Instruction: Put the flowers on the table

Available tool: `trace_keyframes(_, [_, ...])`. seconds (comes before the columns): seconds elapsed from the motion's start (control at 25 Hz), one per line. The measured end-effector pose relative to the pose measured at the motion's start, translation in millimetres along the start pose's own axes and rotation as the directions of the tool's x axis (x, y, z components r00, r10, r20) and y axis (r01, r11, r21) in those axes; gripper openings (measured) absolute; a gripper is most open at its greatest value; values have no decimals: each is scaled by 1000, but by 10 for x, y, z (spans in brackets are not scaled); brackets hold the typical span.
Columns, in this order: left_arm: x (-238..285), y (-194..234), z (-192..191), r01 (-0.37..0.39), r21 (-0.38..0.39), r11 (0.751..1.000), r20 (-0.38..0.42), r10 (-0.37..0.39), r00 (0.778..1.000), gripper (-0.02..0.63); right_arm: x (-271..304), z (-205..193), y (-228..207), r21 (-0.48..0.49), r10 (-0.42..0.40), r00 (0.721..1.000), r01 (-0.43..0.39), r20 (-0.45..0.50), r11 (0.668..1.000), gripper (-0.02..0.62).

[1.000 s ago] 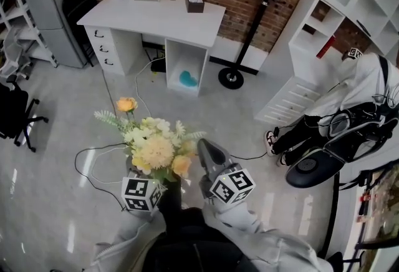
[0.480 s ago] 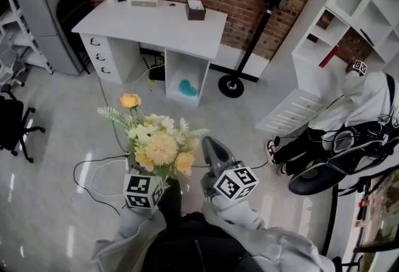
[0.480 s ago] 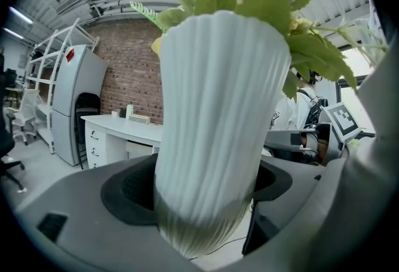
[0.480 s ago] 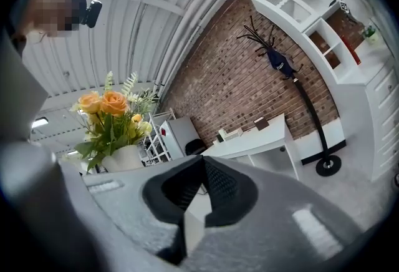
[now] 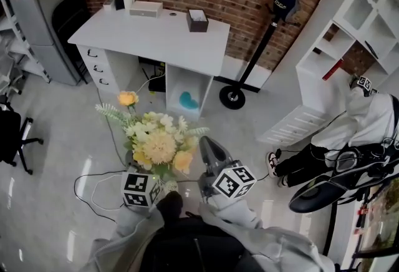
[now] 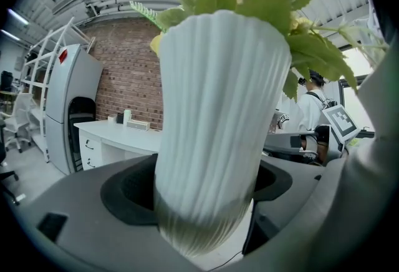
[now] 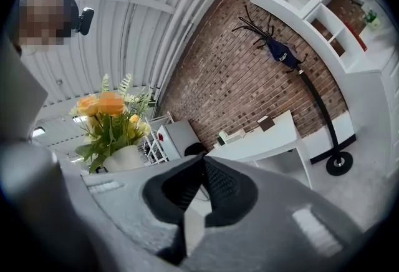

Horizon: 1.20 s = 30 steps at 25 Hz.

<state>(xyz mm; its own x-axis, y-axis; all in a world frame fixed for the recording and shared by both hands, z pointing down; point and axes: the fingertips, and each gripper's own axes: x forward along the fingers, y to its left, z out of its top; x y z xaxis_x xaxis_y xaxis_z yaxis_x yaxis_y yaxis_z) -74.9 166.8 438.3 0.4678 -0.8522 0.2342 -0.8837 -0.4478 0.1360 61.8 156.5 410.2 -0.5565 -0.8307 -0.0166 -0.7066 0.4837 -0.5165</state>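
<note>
A bunch of yellow, cream and orange flowers (image 5: 156,143) stands in a white ribbed vase (image 6: 215,133). My left gripper (image 5: 149,183) is shut on the vase and holds it upright above the floor; its jaws press the vase's lower part from both sides. The flowers (image 7: 109,118) also show at the left of the right gripper view. My right gripper (image 5: 209,155) hangs just right of the bouquet, shut and empty, its pads meeting at the tips. The white table (image 5: 149,30) stands ahead against the brick wall.
On the table sit a white box (image 5: 145,9), a dark box (image 5: 197,20) and small containers (image 5: 123,0). A black floor stand (image 5: 232,96) is to the right, white shelving (image 5: 349,34) further right. A person (image 5: 355,133) sits there. Cables (image 5: 100,171) lie on the floor.
I have moved forward: the table has drawn nearer and lower in the head view. Both grippers keep their hold and spacing, the vase still carried in the left one.
</note>
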Motion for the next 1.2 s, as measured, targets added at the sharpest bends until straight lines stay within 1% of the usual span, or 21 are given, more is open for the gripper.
trace_keyframes(0.16, [311, 204, 100, 12, 9, 1000, -9, -12, 1000, 422, 350, 100, -138, -3, -6, 1000, 6, 2, 1000, 0])
trace_keyframes(0.44, [762, 534, 233, 44, -3, 999, -7, -44, 999, 422, 877, 218, -399, -4, -36, 999, 36, 14, 999, 0])
trace_keyframes(0.68, [1077, 845, 269, 71, -24, 997, -37, -72, 997, 422, 1325, 233, -506, -1, -57, 998, 57, 5, 998, 0])
trace_keyframes(0.96, [1244, 942, 263, 95, -33, 995, -38, -96, 995, 422, 1462, 226, -549, -6, -68, 998, 67, -12, 998, 0])
trace_keyframes(1.2, [1281, 939, 293, 91, -37, 995, -44, -92, 995, 422, 1531, 203, -580, -5, -69, 997, 69, -30, 998, 0])
